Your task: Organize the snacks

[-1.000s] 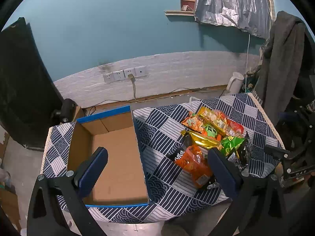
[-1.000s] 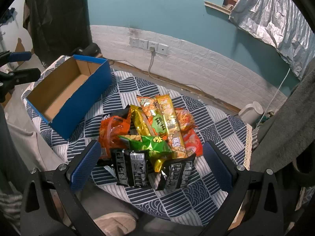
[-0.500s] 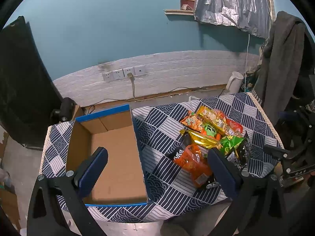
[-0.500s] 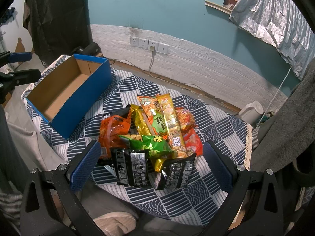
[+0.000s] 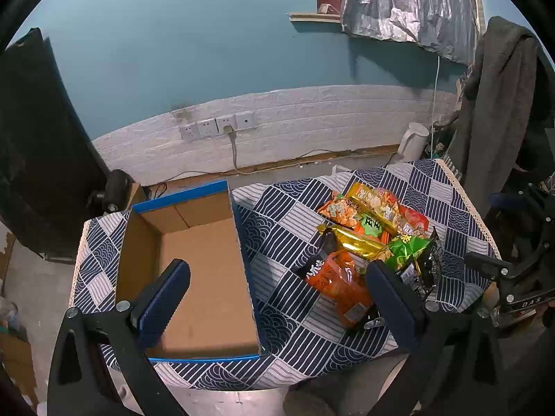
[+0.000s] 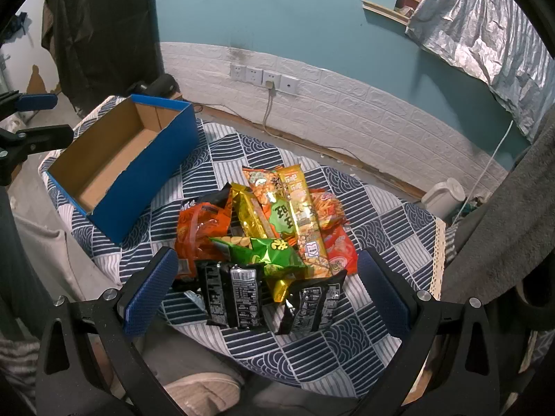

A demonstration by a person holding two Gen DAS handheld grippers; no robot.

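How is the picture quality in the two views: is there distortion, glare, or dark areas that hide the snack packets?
Left wrist view: strong fisheye bending, the white brick wall strip curves, corners are black; the box is evenly lit. Right wrist view: same bending; glare on the gold packet and green packet; print on the black packets is too small to read.
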